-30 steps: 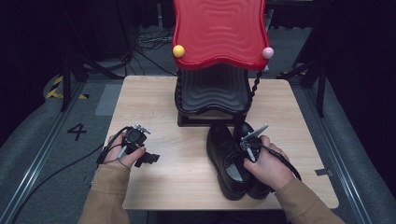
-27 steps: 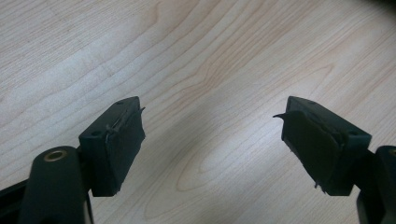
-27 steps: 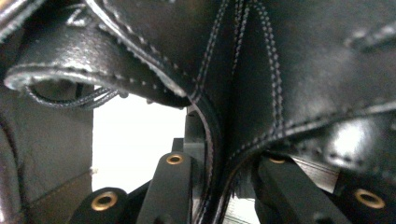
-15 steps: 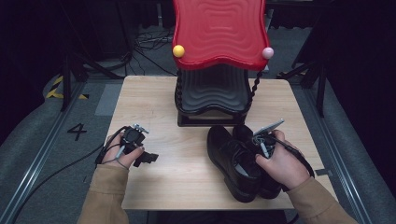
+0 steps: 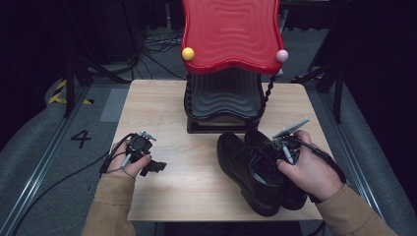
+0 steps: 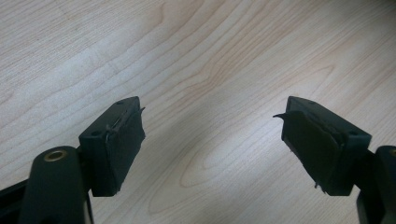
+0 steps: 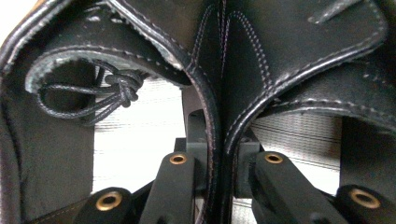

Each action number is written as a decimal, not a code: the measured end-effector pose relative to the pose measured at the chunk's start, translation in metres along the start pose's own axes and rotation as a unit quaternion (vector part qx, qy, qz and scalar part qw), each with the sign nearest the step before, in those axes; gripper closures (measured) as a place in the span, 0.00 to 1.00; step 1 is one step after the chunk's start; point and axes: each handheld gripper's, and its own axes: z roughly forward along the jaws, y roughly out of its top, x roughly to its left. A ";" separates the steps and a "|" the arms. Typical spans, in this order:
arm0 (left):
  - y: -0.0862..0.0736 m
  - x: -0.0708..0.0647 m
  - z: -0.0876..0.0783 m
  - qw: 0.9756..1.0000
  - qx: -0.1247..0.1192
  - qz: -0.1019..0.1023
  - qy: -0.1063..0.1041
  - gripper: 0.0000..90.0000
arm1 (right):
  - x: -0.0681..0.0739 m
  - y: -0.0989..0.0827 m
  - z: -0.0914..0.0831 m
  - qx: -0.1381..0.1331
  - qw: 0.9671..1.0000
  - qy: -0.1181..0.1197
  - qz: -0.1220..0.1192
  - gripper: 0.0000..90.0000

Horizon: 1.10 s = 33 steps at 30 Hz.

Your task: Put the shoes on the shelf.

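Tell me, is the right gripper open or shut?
Shut: the right gripper pinches the touching inner walls of the two black leather shoes between its jaws.

Showing one readable sign: a black numeral "4" (image 5: 80, 138), standing on the grey floor (image 5: 44, 162) just left of the tabletop (image 5: 162, 98). Bearing no legible text, label or brand anywhere else in the high view or either gripper view.
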 end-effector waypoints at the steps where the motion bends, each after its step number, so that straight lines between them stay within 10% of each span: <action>1: 0.000 0.000 0.000 1.000 0.000 0.000 0.000 0.24 | 0.001 0.000 -0.004 -0.001 1.000 0.000 -0.003 0.91; 33: -0.002 0.000 -0.002 1.000 -0.003 -0.004 0.001 0.24 | 0.020 0.013 -0.111 0.001 1.000 -0.013 -0.024 0.91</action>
